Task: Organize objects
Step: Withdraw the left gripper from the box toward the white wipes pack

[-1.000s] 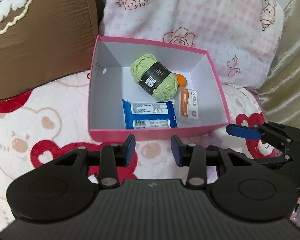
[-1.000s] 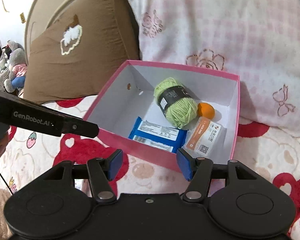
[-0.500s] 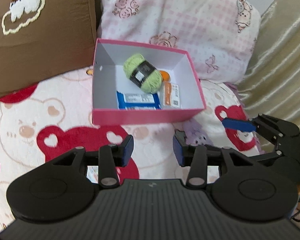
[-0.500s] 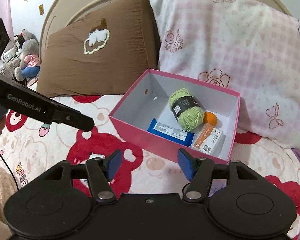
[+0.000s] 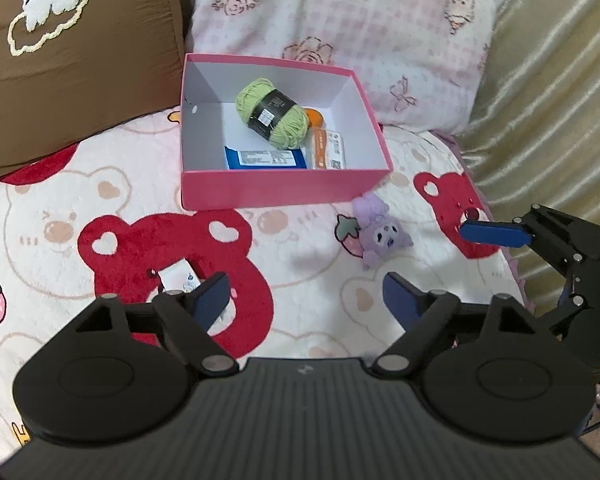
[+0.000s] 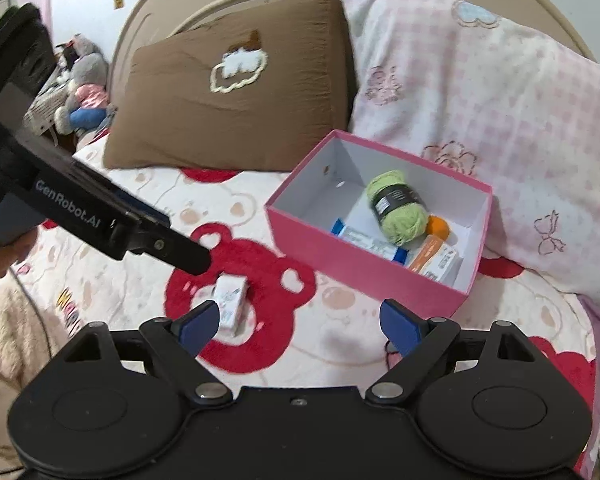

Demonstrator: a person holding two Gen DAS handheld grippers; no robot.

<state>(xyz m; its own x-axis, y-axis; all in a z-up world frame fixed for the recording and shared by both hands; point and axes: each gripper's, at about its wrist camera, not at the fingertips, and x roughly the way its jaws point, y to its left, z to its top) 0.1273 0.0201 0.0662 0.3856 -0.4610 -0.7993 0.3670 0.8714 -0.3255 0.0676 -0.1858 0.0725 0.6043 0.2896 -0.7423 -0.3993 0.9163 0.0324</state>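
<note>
While both tools hover low over the bear-print blanket (image 5: 112, 184), the left hand-held gripper (image 5: 304, 298) has its blue pads spread wide with nothing between them, and the right hand-held gripper (image 6: 296, 326) is just as wide apart and just as empty. Behind them sits the pink box (image 5: 284, 190), lid off, white inside, backed up against the pink checked pillow (image 5: 340, 20) with the brown pillow (image 5: 80, 60) to its left. Inside the box, a ball of green yarn (image 5: 274, 112) with a black label lies toward the back, an orange ball (image 5: 315, 117) peeks out just behind it, a blue packet (image 5: 266, 158) lies flat near the front wall, and an orange-and-white packet (image 5: 329, 148) lies just beside that on the right.

Out on the blanket, two things wait outside the box. A small white carton (image 6: 231, 294) lies on the red bear print, close in front of the left pad of the right hand-held gripper; from the left wrist view it is partly hidden behind that tool's own left finger. A purple plush toy (image 5: 380, 234) lies on the blanket near the box's front right corner, between the two tools, touching neither. Over by the bedside, stuffed animals (image 6: 82, 80) are piled up, well apart from the action.
</note>
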